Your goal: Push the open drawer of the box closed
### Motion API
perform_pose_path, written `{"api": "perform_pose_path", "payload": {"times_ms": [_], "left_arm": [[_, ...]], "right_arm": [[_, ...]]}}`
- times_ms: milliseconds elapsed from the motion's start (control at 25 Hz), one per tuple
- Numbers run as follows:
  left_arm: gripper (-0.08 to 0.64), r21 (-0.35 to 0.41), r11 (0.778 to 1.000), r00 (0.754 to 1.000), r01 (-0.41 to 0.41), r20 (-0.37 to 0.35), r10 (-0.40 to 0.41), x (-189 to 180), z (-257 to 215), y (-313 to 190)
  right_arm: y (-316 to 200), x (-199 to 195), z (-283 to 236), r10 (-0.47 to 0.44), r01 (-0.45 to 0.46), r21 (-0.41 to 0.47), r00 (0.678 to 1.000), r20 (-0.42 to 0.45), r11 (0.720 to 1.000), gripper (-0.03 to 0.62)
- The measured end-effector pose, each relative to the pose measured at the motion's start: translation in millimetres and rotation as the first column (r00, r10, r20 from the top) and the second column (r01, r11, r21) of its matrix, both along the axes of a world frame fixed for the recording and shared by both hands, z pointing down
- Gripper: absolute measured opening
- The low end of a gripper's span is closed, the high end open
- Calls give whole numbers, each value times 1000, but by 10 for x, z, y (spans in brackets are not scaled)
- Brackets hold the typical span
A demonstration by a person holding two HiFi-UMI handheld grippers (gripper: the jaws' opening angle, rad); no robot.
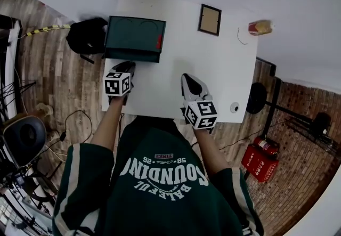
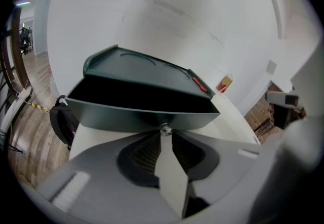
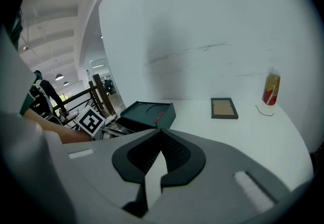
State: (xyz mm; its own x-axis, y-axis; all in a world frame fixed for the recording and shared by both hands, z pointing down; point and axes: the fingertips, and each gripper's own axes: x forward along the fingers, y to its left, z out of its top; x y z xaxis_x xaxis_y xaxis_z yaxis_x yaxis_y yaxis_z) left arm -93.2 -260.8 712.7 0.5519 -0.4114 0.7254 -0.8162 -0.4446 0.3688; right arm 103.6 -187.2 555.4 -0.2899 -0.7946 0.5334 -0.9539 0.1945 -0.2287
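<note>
Dark green plastic box (image 1: pixel 134 31) sits at the far left corner of the white table (image 1: pixel 213 70), its top marked with a red strip. Its drawer (image 2: pixel 142 116) is pulled out toward the person. The inside is black shadow, so any contents can't be made out. The left gripper (image 2: pixel 165 134) is right at the drawer front, jaws narrowed and tips pinching the small silver knob (image 2: pixel 164 128) at the front's middle. Only the knob's top shows above the tips.

In the head view the marker cube covers most of that gripper and the hand holding it, and the knob is not visible there at all.

The right gripper (image 3: pixel 160 133) hangs over bare table near the front edge, well apart from the box, jaws pressed together with nothing between them.

A wooden-looking picture frame with a dark border (image 1: pixel 210 19) lies flat at the far side. Near the far right corner is a red-and-yellow can (image 1: pixel 259 27), label too blurred to read. A small round thing (image 1: pixel 234 107) at the table's near right is too small to identify.

A black backpack (image 1: pixel 85 35) stands left of the box and is partly cut off by it. Red fire extinguishers (image 1: pixel 261 156) lie on the floor at the right. The person's green sweatshirt hides the table's near edge.
</note>
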Motion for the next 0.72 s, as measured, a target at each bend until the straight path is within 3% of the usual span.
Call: {"api": "perform_pose_path", "payload": {"times_ms": [720], "left_arm": [[124, 4, 1000, 999, -21, -25, 21, 120, -15, -393]], "right_arm": [[111, 120, -70, 94, -94, 6, 995, -23, 996, 2]]}}
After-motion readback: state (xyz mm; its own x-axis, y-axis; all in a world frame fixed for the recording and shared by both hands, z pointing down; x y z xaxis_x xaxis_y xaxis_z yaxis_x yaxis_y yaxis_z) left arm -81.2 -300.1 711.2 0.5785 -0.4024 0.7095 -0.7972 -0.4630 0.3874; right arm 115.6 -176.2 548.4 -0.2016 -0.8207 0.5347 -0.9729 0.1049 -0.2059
